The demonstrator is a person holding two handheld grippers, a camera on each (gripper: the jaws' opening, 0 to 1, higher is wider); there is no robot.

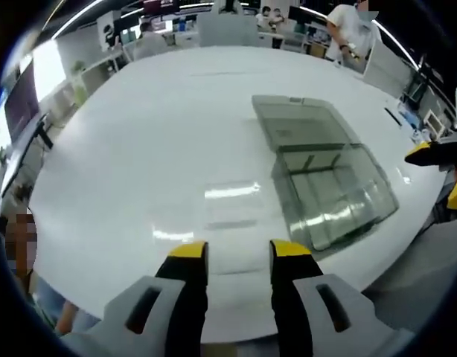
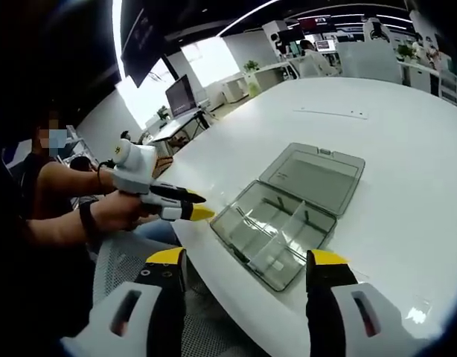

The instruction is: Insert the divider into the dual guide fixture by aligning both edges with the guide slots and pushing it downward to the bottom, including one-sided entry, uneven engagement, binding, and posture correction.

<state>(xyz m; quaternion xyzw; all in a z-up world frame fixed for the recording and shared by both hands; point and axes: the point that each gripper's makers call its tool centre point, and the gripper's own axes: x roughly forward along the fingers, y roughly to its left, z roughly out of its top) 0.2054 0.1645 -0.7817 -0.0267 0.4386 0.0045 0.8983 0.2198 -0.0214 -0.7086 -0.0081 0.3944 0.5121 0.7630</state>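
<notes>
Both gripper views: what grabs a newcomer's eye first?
The clear compartment box lying open on the white table, its lid folded back flat. In the left gripper view a clear divider sheet lies flat on the table beside the box. In the right gripper view, the left gripper hovers at the table edge.

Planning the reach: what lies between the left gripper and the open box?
In the left gripper view, a clear flat sheet on the white table lies between left gripper and box.
</notes>
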